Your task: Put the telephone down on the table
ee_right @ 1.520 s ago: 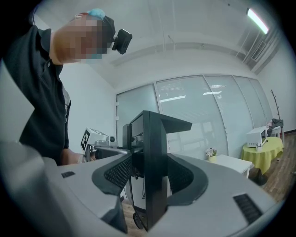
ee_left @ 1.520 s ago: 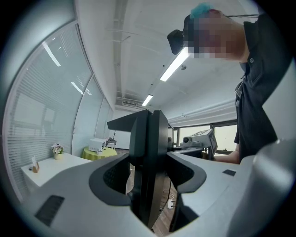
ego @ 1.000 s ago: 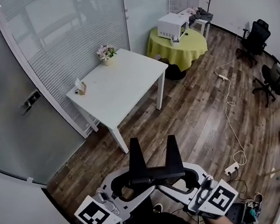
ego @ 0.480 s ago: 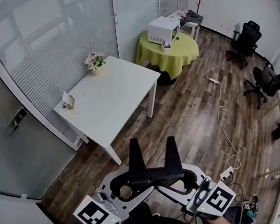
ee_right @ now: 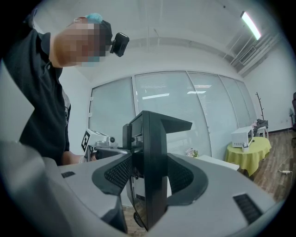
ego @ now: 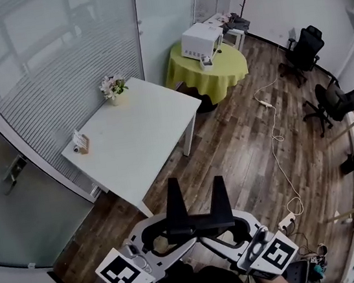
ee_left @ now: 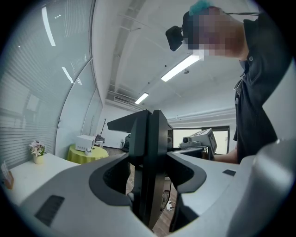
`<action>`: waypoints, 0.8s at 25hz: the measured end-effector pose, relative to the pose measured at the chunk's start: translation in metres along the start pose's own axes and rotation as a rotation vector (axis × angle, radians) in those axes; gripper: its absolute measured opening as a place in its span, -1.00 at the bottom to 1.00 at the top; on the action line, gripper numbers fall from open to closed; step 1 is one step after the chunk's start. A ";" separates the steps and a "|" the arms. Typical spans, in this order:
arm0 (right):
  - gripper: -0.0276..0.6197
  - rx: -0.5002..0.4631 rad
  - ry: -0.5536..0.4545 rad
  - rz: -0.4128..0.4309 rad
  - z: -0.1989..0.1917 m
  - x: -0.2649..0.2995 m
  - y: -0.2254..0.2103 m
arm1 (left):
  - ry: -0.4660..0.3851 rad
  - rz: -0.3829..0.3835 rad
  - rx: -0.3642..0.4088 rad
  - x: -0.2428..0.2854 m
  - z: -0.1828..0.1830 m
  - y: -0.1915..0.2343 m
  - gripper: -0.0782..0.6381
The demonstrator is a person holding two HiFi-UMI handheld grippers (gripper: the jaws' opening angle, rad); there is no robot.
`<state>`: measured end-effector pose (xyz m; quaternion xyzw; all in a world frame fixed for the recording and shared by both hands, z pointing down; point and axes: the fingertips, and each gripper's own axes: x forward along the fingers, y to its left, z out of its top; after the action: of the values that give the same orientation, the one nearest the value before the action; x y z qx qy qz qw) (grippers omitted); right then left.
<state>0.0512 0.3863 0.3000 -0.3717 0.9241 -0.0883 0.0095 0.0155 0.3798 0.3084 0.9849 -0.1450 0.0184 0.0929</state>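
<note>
Ahead and leftward, well apart from both grippers: large white square table point(ego: 138, 131). Slightly nearer it, left gripper point(ego: 172, 185), jaws pressed together on nothing; likewise right gripper point(ego: 217, 181). No telephone visible in any of 3 views.

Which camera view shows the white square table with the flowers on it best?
The head view. It shows the whole white table from above, with its edges and two of its legs. The left gripper view shows only one part of its top at the lower left. The right gripper view shows just a small far piece.
</note>
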 end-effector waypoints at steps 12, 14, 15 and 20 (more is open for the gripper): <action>-0.15 0.015 -0.005 -0.044 0.006 0.029 -0.054 | 0.014 -0.042 -0.006 0.034 0.007 0.054 -0.09; -0.15 0.015 -0.009 -0.038 0.006 0.033 -0.068 | 0.012 -0.036 -0.007 0.043 0.008 0.064 -0.09; -0.16 0.013 -0.011 -0.033 0.007 0.034 -0.075 | 0.013 -0.033 -0.004 0.049 0.008 0.068 -0.09; -0.16 0.010 -0.018 -0.004 0.013 0.033 -0.123 | 0.024 -0.007 0.009 0.091 0.014 0.090 -0.09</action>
<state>0.1129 0.2742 0.3093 -0.3741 0.9229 -0.0894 0.0194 0.0769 0.2668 0.3168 0.9855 -0.1403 0.0305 0.0903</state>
